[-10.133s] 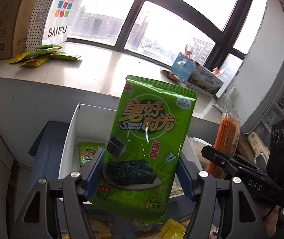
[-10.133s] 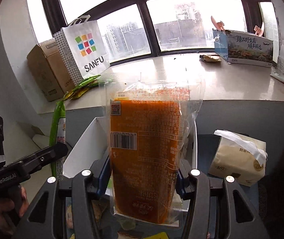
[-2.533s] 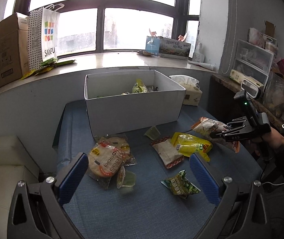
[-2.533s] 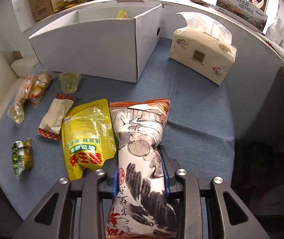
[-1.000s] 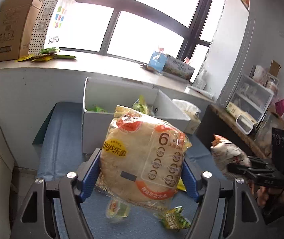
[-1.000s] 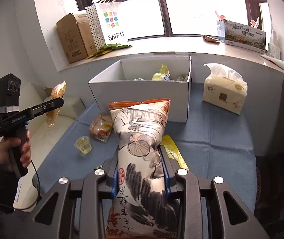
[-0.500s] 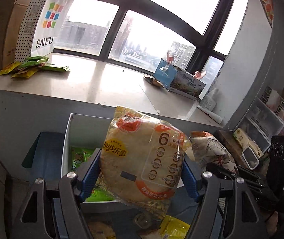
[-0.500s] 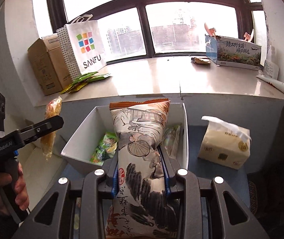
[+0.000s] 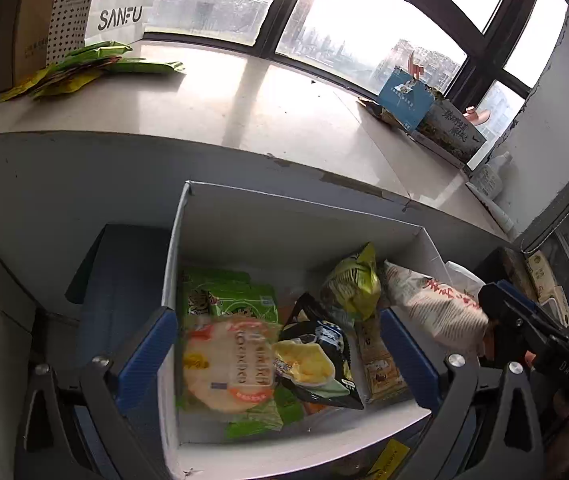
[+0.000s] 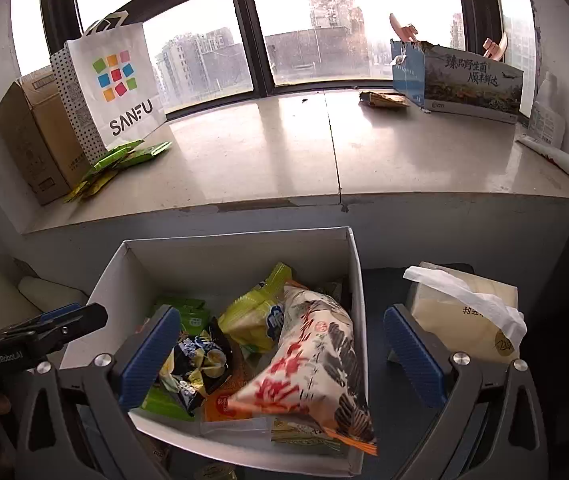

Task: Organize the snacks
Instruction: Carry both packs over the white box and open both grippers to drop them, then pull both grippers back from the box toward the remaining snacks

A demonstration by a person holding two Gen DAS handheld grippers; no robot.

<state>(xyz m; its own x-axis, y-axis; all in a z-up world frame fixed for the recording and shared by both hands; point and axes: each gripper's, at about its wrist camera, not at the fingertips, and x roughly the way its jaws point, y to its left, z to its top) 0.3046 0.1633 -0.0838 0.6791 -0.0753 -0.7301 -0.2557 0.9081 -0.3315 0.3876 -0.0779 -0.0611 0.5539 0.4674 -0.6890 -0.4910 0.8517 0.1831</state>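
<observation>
Left tool (image 9: 278,354) just released; its chips bag (image 9: 230,364) lies below in the box (image 9: 296,216); right tool (image 10: 280,354) likewise, printed bag (image 10: 316,352) beneath.

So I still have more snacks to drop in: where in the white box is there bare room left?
The white box is bare along its back wall, behind the green packets and the yellow-green bag. The middle and front are crowded: round chip pack, black bag, white and red bag.

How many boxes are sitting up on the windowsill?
2: a brown cardboard box at the left end behind the SANFU bag, and a blue printed box at the right end. Others may be hidden.
</observation>
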